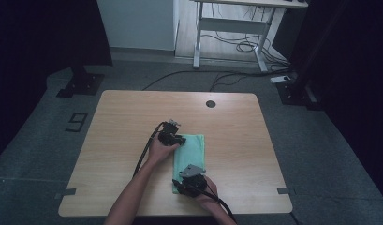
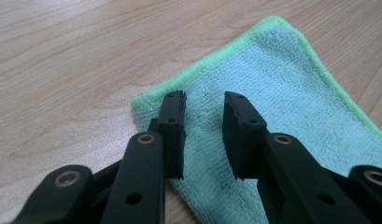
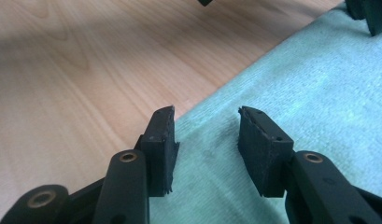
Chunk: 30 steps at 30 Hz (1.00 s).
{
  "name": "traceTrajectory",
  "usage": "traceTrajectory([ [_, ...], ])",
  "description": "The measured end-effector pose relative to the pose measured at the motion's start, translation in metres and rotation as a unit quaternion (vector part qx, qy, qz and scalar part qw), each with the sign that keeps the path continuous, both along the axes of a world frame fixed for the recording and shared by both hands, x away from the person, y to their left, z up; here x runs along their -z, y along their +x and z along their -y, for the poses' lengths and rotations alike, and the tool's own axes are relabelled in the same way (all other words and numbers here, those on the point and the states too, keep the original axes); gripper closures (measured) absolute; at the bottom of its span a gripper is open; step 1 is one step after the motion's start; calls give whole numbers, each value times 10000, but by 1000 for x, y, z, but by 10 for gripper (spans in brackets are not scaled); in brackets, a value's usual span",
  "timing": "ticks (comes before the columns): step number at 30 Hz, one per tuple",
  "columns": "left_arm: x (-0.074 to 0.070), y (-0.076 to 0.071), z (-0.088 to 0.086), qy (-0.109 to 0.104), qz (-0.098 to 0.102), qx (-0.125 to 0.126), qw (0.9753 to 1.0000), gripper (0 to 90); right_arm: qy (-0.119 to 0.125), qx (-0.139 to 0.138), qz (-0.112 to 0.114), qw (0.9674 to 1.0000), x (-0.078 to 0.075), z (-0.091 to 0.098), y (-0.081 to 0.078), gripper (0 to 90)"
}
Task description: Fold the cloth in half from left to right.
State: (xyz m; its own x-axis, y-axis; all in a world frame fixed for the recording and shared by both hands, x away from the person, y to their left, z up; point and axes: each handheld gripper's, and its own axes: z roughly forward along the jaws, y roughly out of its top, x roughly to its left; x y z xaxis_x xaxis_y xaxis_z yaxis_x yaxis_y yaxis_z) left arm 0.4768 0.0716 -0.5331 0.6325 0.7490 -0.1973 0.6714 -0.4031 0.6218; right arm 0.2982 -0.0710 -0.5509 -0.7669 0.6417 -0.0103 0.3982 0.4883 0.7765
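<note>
Both your claws sit over the folded mint-green microfibre cloth [image 1: 189, 158] on the light wooden counter [image 1: 114, 136].
Left claw [image 2: 205, 105] gapes at its far corner, right claw [image 3: 206, 116] at its near edge; neither grips.

Wooden table [image 1: 236, 136]; white desk [image 1: 236, 21] behind

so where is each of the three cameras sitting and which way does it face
High view: fixed above the person's side, looking forward and down at the wooden table and green cloth; forearms, left gripper and right gripper show.
Left gripper view: rides the left gripper, looking along its parted jaws at a hemmed cloth corner.
Right gripper view: rides the right gripper, looking along its parted jaws over the cloth's edge.
Shared: all three show the cloth on the table.
</note>
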Motion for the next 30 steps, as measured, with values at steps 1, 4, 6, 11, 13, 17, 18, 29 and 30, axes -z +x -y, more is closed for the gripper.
traceTrajectory([
  [1, 0, 0, 0, -6, -1, -4, 10000, 696, 10, -15, -1, 10000, 0, 0, -2, 561],
  [4, 0, 0, 0, -17, -5, -12, 10000, 696, 2, -46, 28, 10000, 0, 0, -7, 563],
  [6, 0, 0, 0, -43, -19, -19, 10000, 696, 18, -78, 32, 10000, 1, 0, -10, 569],
  [11, 1, 1, -1, -124, -46, -65, 9999, 696, 71, -81, 8, 9999, 1, 0, -14, 575],
  [13, 1, 2, -1, -129, -42, -64, 9999, 696, 71, -75, -3, 9999, 1, 0, -13, 574],
  [17, 1, 2, -1, -188, -81, -66, 9998, 684, 85, -71, -16, 9999, 1, -1, -13, 566],
  [18, 0, 1, 0, -168, -65, -47, 9998, 668, 107, -90, -47, 9999, 1, 0, -12, 546],
  [29, -21, -22, -27, -239, 427, -248, 9985, 559, 634, 545, 24, 9965, -28, 51, 17, 492],
  [30, -22, -24, -30, -246, 436, -255, 9984, 553, 640, 597, 19, 9962, -28, 55, 22, 490],
])
